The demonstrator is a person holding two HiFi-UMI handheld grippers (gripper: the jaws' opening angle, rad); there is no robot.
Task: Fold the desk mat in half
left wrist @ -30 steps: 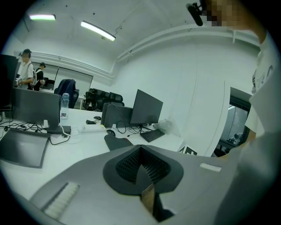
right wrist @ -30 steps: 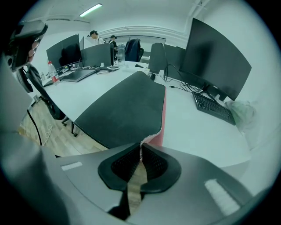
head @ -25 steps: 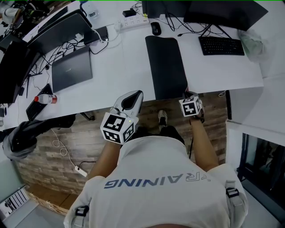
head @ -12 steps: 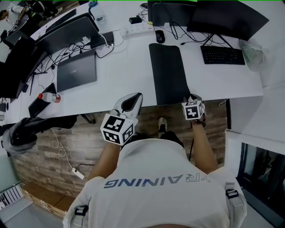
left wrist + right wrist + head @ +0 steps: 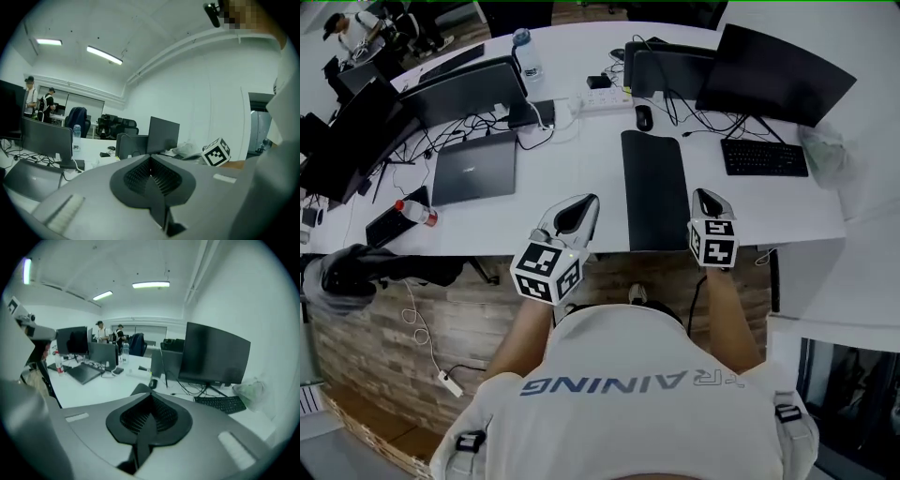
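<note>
Shut, empty: left gripper (image 5: 578, 212); right gripper (image 5: 710, 200) jaws just closed on nothing. Flat just left of it, long black desk mat (image 5: 654, 187), likely limp and light; pinch near-edge corners.

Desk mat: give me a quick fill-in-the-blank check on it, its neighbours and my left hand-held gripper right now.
1. The desk mat lies flat on the white desk, not yet ____.
2. Just past the mat's far end sits a black ____.
3. In the head view, the keyboard lies to the mat's ____.
4. The left hand-held gripper has its jaws ____, with nothing between them.

Missing words: folded; mouse; right; shut.
</note>
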